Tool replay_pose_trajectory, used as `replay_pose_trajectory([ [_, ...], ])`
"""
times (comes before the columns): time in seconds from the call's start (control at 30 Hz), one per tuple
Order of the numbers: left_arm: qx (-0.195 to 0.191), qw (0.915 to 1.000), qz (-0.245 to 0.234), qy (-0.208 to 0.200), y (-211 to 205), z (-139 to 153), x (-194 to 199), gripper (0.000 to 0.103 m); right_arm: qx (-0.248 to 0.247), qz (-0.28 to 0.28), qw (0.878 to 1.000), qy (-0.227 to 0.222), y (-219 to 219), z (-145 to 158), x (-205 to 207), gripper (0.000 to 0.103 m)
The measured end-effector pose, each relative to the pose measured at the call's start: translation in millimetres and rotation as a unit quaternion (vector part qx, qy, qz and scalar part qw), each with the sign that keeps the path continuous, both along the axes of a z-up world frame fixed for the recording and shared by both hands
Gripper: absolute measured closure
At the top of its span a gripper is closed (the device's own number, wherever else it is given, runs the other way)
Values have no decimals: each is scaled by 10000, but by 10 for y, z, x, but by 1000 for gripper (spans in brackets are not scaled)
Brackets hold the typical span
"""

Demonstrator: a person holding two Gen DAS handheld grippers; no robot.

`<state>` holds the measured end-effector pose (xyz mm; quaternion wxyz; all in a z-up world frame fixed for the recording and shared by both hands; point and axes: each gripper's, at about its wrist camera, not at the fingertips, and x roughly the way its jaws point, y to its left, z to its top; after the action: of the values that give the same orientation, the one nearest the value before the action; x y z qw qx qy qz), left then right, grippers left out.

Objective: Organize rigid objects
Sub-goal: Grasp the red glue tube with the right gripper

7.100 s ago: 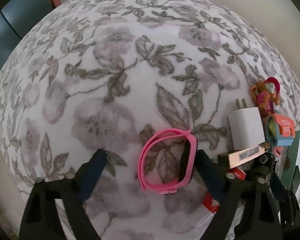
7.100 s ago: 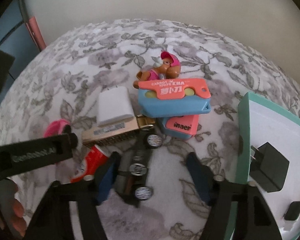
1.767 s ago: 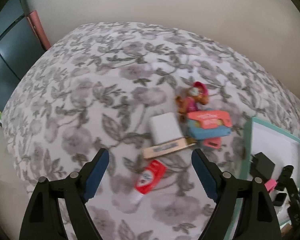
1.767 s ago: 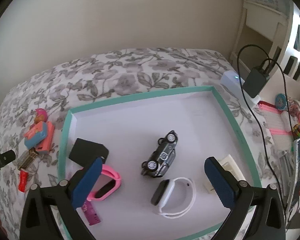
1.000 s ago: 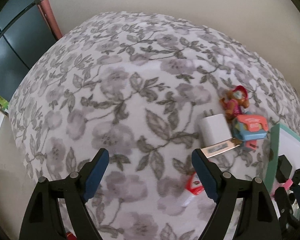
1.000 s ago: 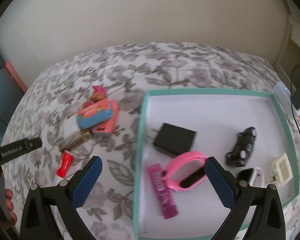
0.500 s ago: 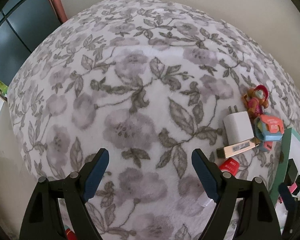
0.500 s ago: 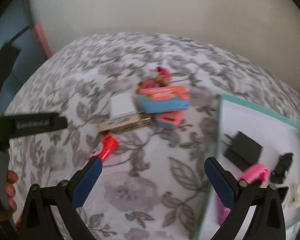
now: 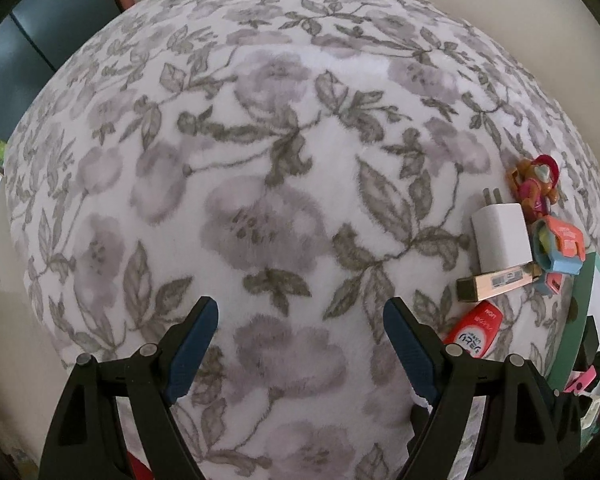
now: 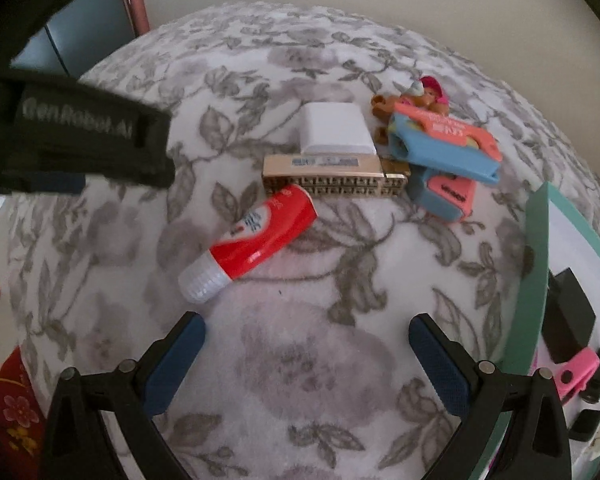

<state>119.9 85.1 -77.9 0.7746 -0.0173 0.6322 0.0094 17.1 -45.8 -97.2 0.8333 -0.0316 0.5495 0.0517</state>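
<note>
1. While both the right gripper (image 10: 306, 354) and the left gripper (image 9: 300, 330) hang spread and empty, the red tube (image 10: 252, 240) lies at 11 o'clock on the bed (image 10: 320, 360).
2. Its round body may roll away if pinched off-centre.

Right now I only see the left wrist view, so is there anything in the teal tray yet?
Observer: Yes. The right wrist view shows a black charger lying inside the teal tray.
Operator: Anything else in there?
Observer: A pink watch band lies just nearer than the charger.
Operator: The red tube is half hidden behind my finger. Which way does its cap point?
Observer: The red tube lies with its white ribbed cap toward the right gripper, which is open and holds nothing.
Operator: What is that gold bar?
Observer: It looks like a harmonica; its front shows rows of square holes.
</note>
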Motion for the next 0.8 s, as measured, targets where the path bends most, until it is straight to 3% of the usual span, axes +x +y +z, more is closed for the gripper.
replay_pose_trajectory([
  [0.4,-182,9989,430,58,297,-61,48,18,124,-95,9997,-210,13,-20,275,0],
  [0.8,-177,9958,896,94,770,-183,80,18,272,172,9988,-364,257,5,321,0],
])
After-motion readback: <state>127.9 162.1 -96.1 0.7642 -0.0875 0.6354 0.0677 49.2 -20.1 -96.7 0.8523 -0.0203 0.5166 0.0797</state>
